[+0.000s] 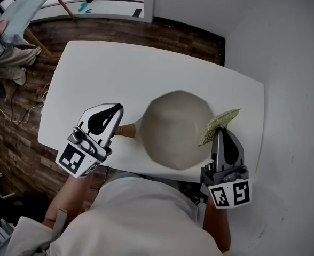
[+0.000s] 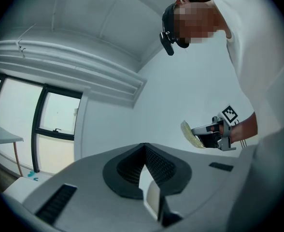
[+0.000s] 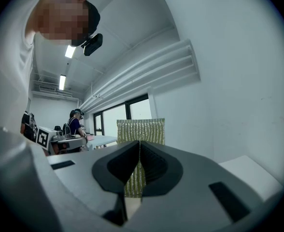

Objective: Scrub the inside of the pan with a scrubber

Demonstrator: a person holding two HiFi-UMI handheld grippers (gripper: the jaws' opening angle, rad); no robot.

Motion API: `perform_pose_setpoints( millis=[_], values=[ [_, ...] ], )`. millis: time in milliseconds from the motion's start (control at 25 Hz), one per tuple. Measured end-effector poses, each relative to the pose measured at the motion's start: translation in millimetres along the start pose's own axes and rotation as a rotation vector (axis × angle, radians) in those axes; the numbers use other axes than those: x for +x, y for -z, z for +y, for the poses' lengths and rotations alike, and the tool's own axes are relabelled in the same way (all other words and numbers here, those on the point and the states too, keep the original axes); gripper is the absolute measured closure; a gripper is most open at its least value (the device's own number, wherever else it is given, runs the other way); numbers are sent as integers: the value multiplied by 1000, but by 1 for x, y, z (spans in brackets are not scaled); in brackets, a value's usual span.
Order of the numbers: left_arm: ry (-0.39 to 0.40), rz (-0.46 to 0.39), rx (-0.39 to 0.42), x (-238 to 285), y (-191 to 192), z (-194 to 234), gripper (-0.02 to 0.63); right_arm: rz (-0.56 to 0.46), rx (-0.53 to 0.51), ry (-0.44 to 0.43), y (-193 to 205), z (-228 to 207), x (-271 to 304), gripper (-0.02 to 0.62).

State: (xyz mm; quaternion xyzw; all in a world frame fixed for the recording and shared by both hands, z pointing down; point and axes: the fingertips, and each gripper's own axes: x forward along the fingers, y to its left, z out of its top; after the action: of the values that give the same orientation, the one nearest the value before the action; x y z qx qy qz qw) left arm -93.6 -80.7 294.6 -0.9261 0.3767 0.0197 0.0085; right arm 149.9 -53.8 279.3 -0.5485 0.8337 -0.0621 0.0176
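Nearest the lens is your own white shirt front (image 1: 141, 212), and just ahead of it both tools reach out over the white, round-cornered table (image 1: 109, 68). Your left gripper (image 1: 116, 125) has its jaws pressed together on the short tan wooden handle (image 1: 126, 131) of the cream, matte pan with the faceted rim (image 1: 175, 135). In the left gripper view a pale sliver of that handle shows in the seam of the ribbed black pads. I cannot tell whether the pan's base rests on the table or hangs just above it. Your right gripper (image 1: 220, 135) is pinching the near end of the yellow-green, glittery woven-mesh scrubber (image 1: 219, 124), a thin rectangular sheet whose long axis runs straight out ahead of the jaws. The next move turns on one relation. The pan's bowl lies to the inner side of the right gripper, toward your left one, and the scrubber only crosses the rim just beside those jaws, not yet down inside. The right gripper is the nearer to the bowl. I judge it should swing the mesh inward and down onto the smooth floor of the pan while the left steadies the handle. The sheet looks limp and may fold under pressure.
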Motion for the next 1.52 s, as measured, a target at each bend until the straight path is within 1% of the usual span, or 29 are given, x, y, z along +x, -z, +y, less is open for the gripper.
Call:
perform_pose_setpoints(
  millis=[80,240,440,600,760,840,1120,1160,1200,1240,1320,1440,1520],
  values=[
    [39,28,4,1,8,-4,600,15,5,8,6,-4,-1,572],
    [125,110,22,2,27,-11,600,32,2,12,11,-6,3,572],
    [187,199,-30,1,51,-14,600,42,11,17,14,-8,6,572],
    [234,238,-48,1,64,-16,600,64,17,9,22,-6,7,572],
    [308,314,-55,-2,79,-21,600,83,18,2,25,0,9,572],
    [342,338,-49,-3,84,-26,600,86,20,3,26,0,9,572],
    [410,391,-1,-2,100,-41,595,94,24,-5,32,-1,9,572],
    [418,397,7,-2,102,-42,590,96,24,-7,33,-2,9,572],
    [426,405,13,-2,105,-43,563,97,25,-8,33,-2,9,572],
    [434,417,19,-2,108,-45,521,97,25,-10,34,-3,9,572],
    [454,454,40,-3,115,-47,475,99,25,-14,36,-2,10,572],
    [494,530,95,-7,129,-51,428,106,24,-20,38,-1,12,572],
    [512,571,117,-9,137,-53,419,108,25,-23,38,-1,13,572]
  ],
)
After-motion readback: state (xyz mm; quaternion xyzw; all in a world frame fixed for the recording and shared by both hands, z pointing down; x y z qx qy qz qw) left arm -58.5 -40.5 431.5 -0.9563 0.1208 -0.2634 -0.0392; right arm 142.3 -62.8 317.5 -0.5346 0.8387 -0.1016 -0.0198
